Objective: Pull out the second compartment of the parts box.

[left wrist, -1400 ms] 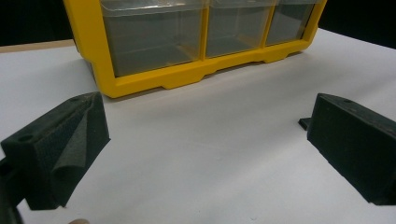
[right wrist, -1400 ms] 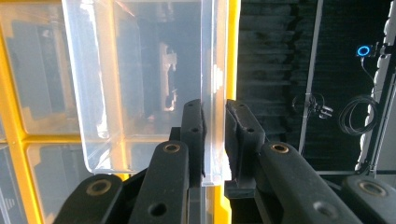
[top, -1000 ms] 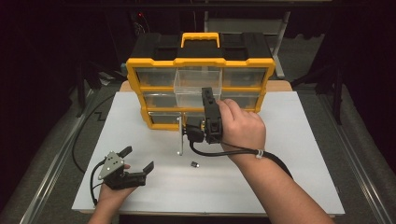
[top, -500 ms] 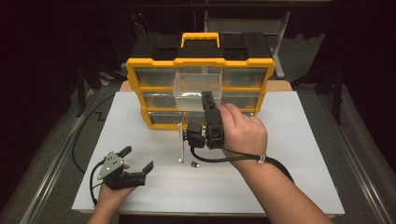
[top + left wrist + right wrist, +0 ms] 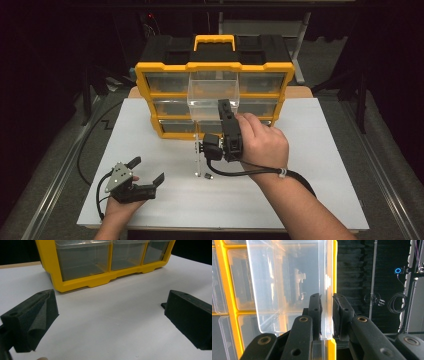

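Right gripper view: our right gripper (image 5: 327, 315) clamps clear drawer (image 5: 287, 287) wall, drawer out of organizer (image 5: 215, 100). Left gripper (image 5: 145, 175) idle, agape, before organizer. Next, we judge: carry drawer steadily.

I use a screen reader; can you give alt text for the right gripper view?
The right gripper is shut on the wall of a clear plastic drawer, held in front of a yellow-framed organizer. Dark room behind.

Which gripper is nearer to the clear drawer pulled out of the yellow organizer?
Right. The right gripper is shut on the wall of the clear drawer, in front of the yellow organizer. The left gripper rests open on the white table, well apart from the drawer.
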Demonstrator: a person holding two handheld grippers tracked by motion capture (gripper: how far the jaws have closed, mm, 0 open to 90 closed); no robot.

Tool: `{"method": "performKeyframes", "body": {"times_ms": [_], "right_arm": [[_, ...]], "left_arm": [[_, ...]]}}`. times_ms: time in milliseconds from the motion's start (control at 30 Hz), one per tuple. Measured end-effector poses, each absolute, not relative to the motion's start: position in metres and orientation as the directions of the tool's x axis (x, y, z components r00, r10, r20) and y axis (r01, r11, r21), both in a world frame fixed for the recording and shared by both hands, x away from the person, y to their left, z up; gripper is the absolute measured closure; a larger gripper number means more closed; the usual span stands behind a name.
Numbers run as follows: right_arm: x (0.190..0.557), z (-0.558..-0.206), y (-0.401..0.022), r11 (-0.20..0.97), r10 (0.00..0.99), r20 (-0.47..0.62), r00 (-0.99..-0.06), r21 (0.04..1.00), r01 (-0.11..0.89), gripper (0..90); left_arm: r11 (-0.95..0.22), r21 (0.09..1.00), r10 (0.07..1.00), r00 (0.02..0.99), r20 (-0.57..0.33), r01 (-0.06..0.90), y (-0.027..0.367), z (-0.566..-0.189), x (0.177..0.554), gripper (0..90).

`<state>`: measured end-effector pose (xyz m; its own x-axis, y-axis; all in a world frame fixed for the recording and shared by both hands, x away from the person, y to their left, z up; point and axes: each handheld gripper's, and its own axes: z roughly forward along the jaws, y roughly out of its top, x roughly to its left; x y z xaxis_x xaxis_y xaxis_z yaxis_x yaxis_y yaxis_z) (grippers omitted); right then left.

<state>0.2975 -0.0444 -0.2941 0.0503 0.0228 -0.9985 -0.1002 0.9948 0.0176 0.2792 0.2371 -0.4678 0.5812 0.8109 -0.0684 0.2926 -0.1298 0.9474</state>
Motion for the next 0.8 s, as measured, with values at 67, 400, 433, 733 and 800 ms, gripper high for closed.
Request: {"method": "performKeyframes", "body": {"times_ms": [67, 400, 433, 733, 800], "right_arm": [[0.2975, -0.2944, -0.0439, 0.995, 0.022, -0.998, 0.053, 0.017, -0.100, 78.9], [0.2975, -0.2945, -0.0434, 0.995, 0.023, -0.998, 0.054, 0.018, -0.099, 78.9], [0.2974, -0.2940, -0.0433, 0.995, 0.022, -0.998, 0.051, 0.017, -0.097, 78.8], [0.2966, -0.2931, -0.0421, 0.994, 0.019, -0.999, 0.045, 0.015, -0.105, 78.8], [0.2967, -0.2934, -0.0426, 0.994, 0.023, -0.999, 0.043, 0.018, -0.105, 78.3]], "left_arm": [[-0.129, 0.948, 0.811, 0.581, -0.068, 0.292, 0.2371, -0.4678, 0.2791, 0.3], [-0.129, 0.948, 0.810, 0.582, -0.069, 0.292, 0.2373, -0.4678, 0.2792, 0.3], [-0.129, 0.948, 0.810, 0.582, -0.069, 0.292, 0.2371, -0.4679, 0.2793, 0.3], [-0.130, 0.946, 0.811, 0.581, -0.070, 0.296, 0.2373, -0.4681, 0.2794, 0.3], [-0.128, 0.948, 0.811, 0.581, -0.070, 0.293, 0.2371, -0.4681, 0.2793, 0.3]]}}
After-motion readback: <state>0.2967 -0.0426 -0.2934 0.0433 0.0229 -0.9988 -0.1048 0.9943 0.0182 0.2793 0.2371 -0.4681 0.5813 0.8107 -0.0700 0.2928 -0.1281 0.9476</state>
